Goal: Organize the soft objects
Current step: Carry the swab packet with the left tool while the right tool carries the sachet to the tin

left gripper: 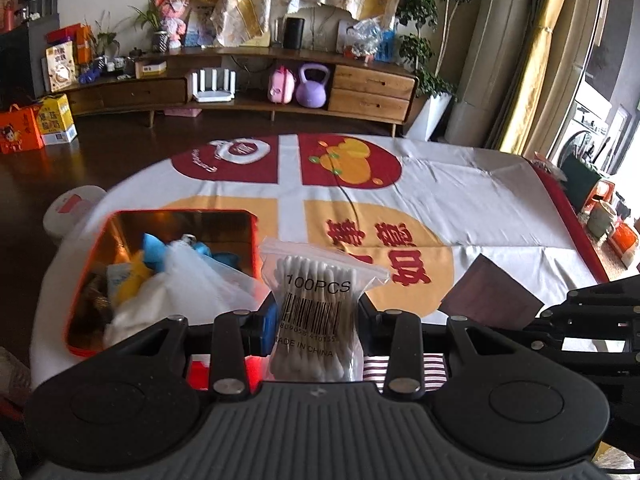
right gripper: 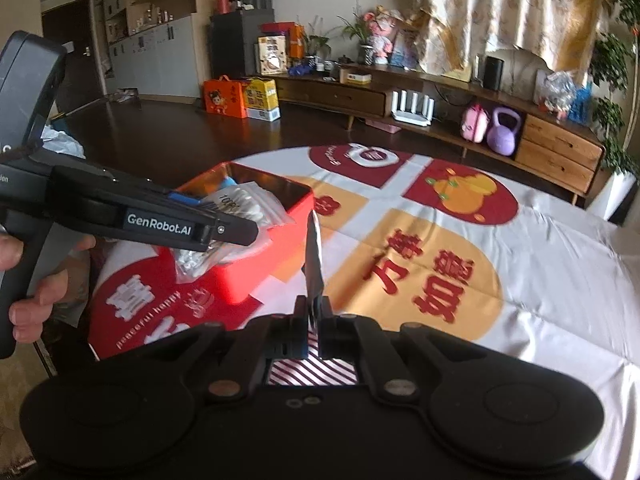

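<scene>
My left gripper (left gripper: 316,320) is shut on a clear zip bag of cotton swabs (left gripper: 318,292) marked 100PCS, held upright beside an orange-red tin box (left gripper: 120,216). The box holds several soft items, among them a white mesh pouch (left gripper: 180,280) and blue and yellow pieces. In the right wrist view the left gripper (right gripper: 240,232) holds the swab bag (right gripper: 256,204) over the box (right gripper: 256,268). My right gripper (right gripper: 314,320) is shut on a thin dark flat packet (right gripper: 314,256), seen edge-on. In the left wrist view that packet (left gripper: 492,292) shows as a dark brown square in the right gripper (left gripper: 560,312).
A white tablecloth (right gripper: 560,280) with red and orange prints covers the table. A white stool (left gripper: 72,208) stands off its left edge. A hand (right gripper: 36,300) grips the left gripper's handle. A long wooden cabinet (left gripper: 360,88) lines the far wall. A red-and-white striped patch (right gripper: 312,372) lies below the right gripper.
</scene>
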A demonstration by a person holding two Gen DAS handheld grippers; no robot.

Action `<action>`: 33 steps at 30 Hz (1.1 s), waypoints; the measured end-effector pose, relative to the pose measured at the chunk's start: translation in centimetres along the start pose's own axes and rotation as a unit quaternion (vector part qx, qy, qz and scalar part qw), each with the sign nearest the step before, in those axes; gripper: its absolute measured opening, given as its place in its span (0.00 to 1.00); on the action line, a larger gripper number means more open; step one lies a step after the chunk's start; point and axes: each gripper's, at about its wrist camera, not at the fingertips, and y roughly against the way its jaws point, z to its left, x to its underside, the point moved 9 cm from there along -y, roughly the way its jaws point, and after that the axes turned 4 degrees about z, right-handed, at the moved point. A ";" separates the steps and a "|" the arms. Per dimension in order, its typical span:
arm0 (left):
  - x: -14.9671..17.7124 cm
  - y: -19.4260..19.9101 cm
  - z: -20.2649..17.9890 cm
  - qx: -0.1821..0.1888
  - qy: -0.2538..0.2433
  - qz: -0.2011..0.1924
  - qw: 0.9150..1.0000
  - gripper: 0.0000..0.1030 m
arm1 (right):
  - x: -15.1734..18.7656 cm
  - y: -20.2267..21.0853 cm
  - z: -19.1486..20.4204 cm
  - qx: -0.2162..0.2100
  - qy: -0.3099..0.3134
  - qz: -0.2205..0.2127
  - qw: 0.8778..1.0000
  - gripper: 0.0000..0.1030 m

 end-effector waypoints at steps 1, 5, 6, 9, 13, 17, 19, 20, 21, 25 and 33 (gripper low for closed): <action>-0.1 0.3 0.4 -0.002 0.002 -0.002 1.000 0.37 | -0.4 -0.1 0.5 -0.002 0.003 -0.002 1.000 0.02; -0.3 1.5 2.5 -0.014 0.008 -0.010 1.000 0.37 | -1.9 -0.8 2.0 -0.009 0.012 -0.006 1.000 0.02; -0.3 1.7 3.1 -0.017 0.011 -0.011 1.000 0.37 | -2.3 -1.1 2.3 -0.010 0.012 -0.006 1.000 0.02; -0.3 2.3 5.0 -0.029 0.017 -0.014 0.999 0.37 | -3.3 -2.0 3.2 -0.016 0.012 -0.006 1.000 0.02; -0.5 2.7 7.6 -0.045 0.028 -0.014 0.998 0.37 | -4.6 -3.4 4.2 -0.018 0.012 -0.004 1.000 0.03; -0.3 2.6 10.1 -0.059 0.039 -0.011 0.997 0.37 | -5.8 -5.2 4.8 -0.017 0.010 0.000 1.000 0.03; -0.3 2.3 11.3 -0.069 0.043 -0.008 0.997 0.37 | -6.4 -6.2 4.9 -0.017 0.009 0.002 1.000 0.03; -0.3 2.2 11.9 -0.072 0.045 -0.007 0.996 0.37 | -6.8 -6.7 5.0 -0.016 0.009 0.003 1.000 0.03; -0.2 2.0 12.4 -0.075 0.048 -0.004 0.996 0.37 | -6.9 -7.2 4.9 -0.015 0.008 0.004 1.000 0.03; 0.1 0.8 14.0 -0.079 0.059 0.006 0.995 0.37 | -8.1 -9.4 4.9 -0.013 0.005 0.010 1.000 0.03; 0.0 -1.9 15.3 -0.088 0.054 0.015 0.994 0.37 | -9.3 -13.9 3.9 -0.008 -0.009 0.034 0.999 0.03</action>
